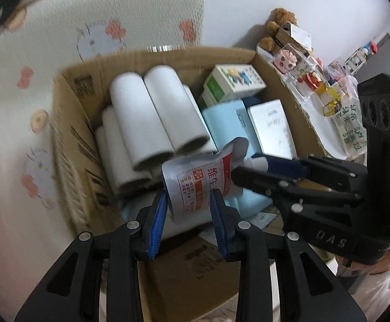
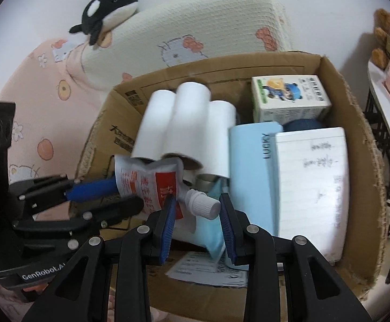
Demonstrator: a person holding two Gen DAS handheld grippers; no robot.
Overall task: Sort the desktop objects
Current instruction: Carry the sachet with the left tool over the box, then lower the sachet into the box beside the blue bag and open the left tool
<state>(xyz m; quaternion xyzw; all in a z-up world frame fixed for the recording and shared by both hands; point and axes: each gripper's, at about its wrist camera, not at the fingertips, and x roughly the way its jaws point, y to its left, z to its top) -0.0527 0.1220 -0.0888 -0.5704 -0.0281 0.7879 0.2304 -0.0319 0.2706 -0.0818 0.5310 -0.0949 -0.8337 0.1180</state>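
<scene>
A silver and red spout pouch [image 1: 200, 179] [image 2: 152, 185] hangs over an open cardboard box [image 1: 68, 145] [image 2: 356, 139]. My left gripper [image 1: 189, 198] [image 2: 127, 194] is shut on the pouch's body, blue pads pressing both sides. My right gripper [image 2: 198, 204] [image 1: 254, 171] comes in from the right and is shut on the pouch's white screw cap [image 2: 205, 206] [image 1: 256, 163]. The pouch is crumpled and tilted between the two grippers, above the box's near part.
In the box lie white rolls [image 1: 146, 118] [image 2: 184, 123], a light-blue LUCKY box [image 2: 251, 166], a lined notebook [image 2: 313, 182] and a green-white carton [image 2: 289, 99]. A patterned pillow [image 2: 195, 18] and an orca plush [image 2: 106, 8] are behind. A shelf with figurines [image 1: 310, 75] stands to the right.
</scene>
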